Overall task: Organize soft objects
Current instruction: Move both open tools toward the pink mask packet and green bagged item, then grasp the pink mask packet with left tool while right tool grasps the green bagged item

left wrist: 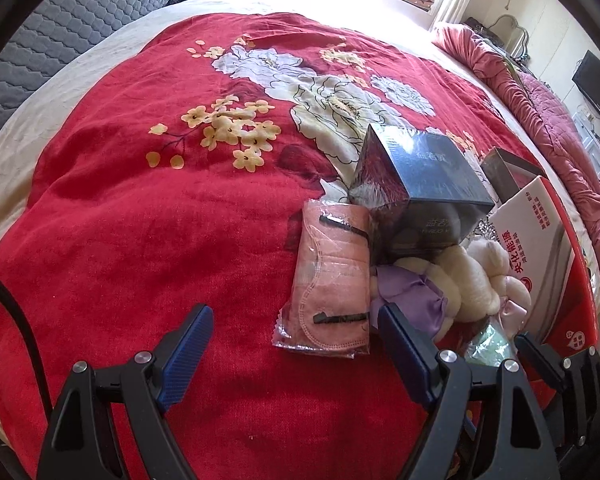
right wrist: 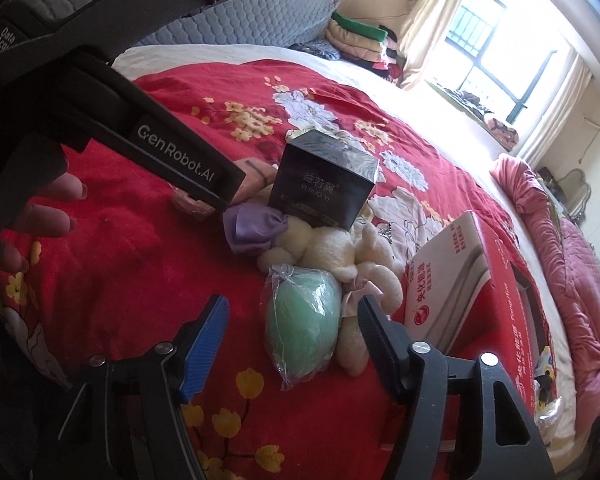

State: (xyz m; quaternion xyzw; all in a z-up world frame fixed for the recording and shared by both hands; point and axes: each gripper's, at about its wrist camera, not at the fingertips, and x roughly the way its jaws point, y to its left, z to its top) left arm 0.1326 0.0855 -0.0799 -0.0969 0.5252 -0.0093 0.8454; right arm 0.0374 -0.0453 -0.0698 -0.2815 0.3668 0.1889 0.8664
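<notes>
A: Left view: why is the left hand-held gripper (left wrist: 296,330) spread wide, empty?
B: Lined up on the bagged mask (left wrist: 332,276) on the bed (left wrist: 140,220).
A: Right view?
B: The right hand-held gripper (right wrist: 292,330) straddles the green sponge (right wrist: 302,328) (pads not touching), beside the plush toy (right wrist: 352,252).

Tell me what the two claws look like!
Both claws are black frames with silver round bolts. The left claw and the right claw each have blue ribbed pads on their fingers. White "GenRobot.AI" lettering runs along the left one, and a black cable curves beside it.
</notes>
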